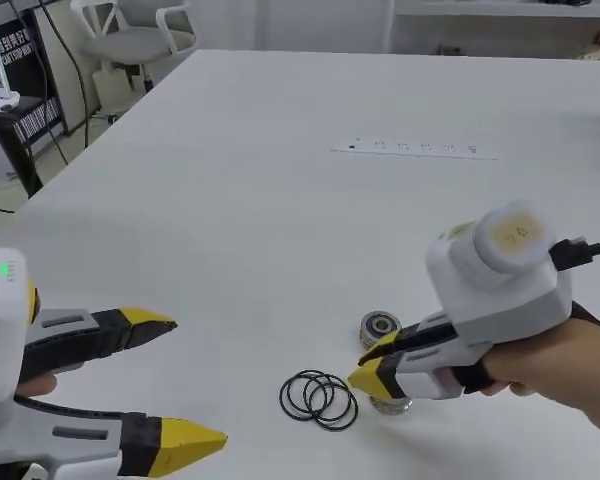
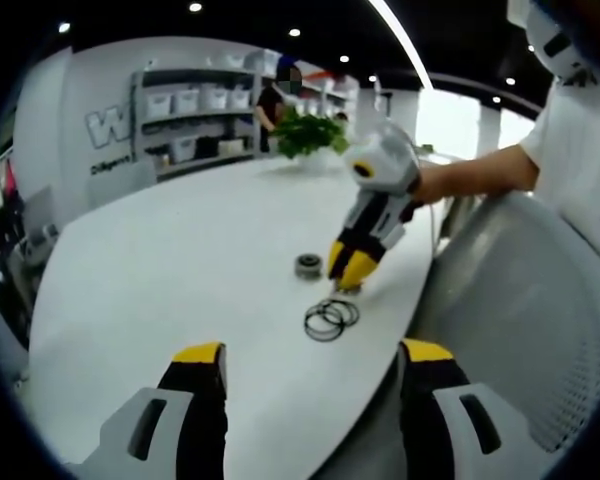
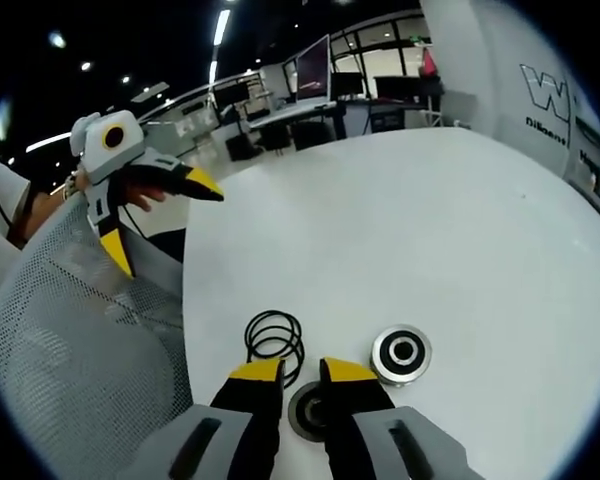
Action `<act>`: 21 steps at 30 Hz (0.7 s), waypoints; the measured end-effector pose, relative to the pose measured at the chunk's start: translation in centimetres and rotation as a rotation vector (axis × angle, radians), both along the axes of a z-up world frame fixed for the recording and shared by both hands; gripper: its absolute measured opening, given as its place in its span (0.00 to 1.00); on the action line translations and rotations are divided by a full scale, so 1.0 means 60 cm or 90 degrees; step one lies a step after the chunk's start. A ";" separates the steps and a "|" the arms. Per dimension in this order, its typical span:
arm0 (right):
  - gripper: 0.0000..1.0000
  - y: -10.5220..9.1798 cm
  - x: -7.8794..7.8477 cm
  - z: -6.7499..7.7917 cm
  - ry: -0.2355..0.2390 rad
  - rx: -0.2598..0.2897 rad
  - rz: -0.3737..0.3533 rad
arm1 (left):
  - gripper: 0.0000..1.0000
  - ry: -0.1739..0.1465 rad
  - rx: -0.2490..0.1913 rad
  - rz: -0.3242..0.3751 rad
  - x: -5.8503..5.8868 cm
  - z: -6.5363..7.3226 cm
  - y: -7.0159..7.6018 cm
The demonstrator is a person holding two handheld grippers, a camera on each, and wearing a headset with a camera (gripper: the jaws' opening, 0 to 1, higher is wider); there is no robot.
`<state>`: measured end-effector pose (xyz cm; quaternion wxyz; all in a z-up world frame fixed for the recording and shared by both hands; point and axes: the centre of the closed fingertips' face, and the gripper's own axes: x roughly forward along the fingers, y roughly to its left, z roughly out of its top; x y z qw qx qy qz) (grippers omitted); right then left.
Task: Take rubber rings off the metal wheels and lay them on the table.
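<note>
White worktop (image 1: 280, 200) ran from the person's edge to a far power strip, with the work gathered close in. Nearest, at 7 o'clock in the head view, the left claw (image 1: 200, 380) hung with its jaws spread wide and nothing between them, well apart from the parts. A little further out lay a loose pile of black rings (image 1: 318, 398), flat on the worktop and overlapping one another.

Just beside the pile, at its 3 o'clock, stood the near wheel (image 1: 390, 404), with the right claw (image 1: 368, 362) directly over it. In the right gripper view this wheel sat at 12 o'clock, right at the tips and partly hidden between the jaws, lying flat with its axle upright. The jaws stood only narrowly apart. Whether they already pinched a ring on its rim I could not tell.

My judgement was that the coming move turned on this: the wheel was dead ahead of the right claw, and the pile lay at 11 o'clock from it, so a short swing that way would drop a freed ring. The right claw was far nearer than the left.

Beyond, at 12 o'clock of the near wheel, sat the far wheel (image 1: 380, 325), also flat. Farthest lay the power strip (image 1: 415, 149).
</note>
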<state>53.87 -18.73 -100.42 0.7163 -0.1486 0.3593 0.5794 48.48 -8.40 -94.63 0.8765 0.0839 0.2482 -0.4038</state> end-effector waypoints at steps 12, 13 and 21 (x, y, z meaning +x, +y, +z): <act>0.32 -0.011 -0.008 0.042 -0.031 0.020 0.030 | 0.73 0.004 -0.006 -0.008 -0.005 0.000 -0.005; 0.33 -0.010 -0.008 0.046 -0.036 0.022 0.033 | 0.73 0.005 -0.006 -0.009 -0.005 0.000 -0.005; 0.45 -0.007 -0.028 0.065 -0.071 0.024 0.077 | 0.74 0.013 -0.003 -0.024 -0.010 -0.003 -0.011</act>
